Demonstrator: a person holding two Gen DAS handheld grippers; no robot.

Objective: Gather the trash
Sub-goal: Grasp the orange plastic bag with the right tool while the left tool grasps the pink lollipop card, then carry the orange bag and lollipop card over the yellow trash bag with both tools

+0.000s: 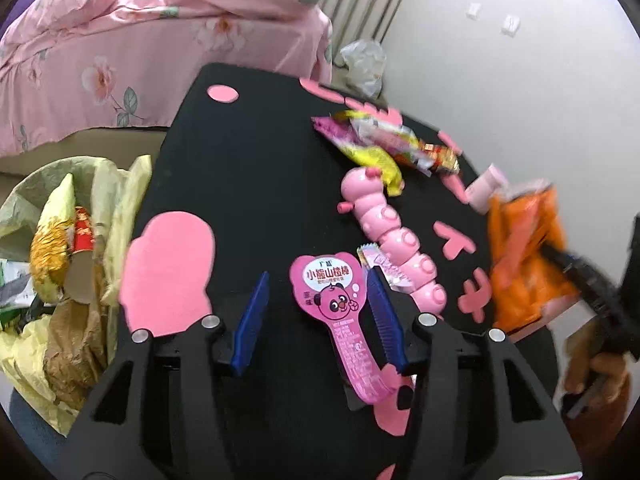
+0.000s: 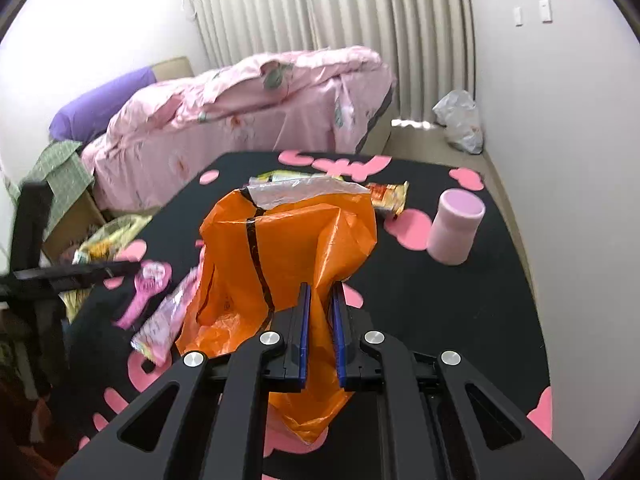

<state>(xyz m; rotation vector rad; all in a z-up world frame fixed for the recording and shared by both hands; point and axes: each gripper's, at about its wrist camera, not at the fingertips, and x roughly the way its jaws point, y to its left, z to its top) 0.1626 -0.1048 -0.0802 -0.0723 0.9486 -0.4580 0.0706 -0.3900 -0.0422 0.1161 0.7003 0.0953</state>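
Observation:
My right gripper (image 2: 320, 286) is shut on an orange snack bag (image 2: 288, 236) and holds it above the black table (image 2: 440, 304); the bag also shows in the left wrist view (image 1: 524, 248), blurred. My left gripper (image 1: 316, 276) is open over the table, with a pink spoon-shaped candy wrapper (image 1: 336, 312) lying between its fingers. More wrappers lie beyond: a yellow and purple one (image 1: 368, 148) and a small pink one (image 1: 384, 268). A trash bin (image 1: 60, 264) lined with a yellow bag stands left of the table and holds several wrappers.
A pink caterpillar toy (image 1: 396, 240) lies on the table right of my left gripper. A pink cylinder (image 2: 456, 226) stands at the table's right. A pink bed (image 2: 248, 116) stands behind the table. A clear plastic bag (image 2: 460, 120) lies on the floor by the wall.

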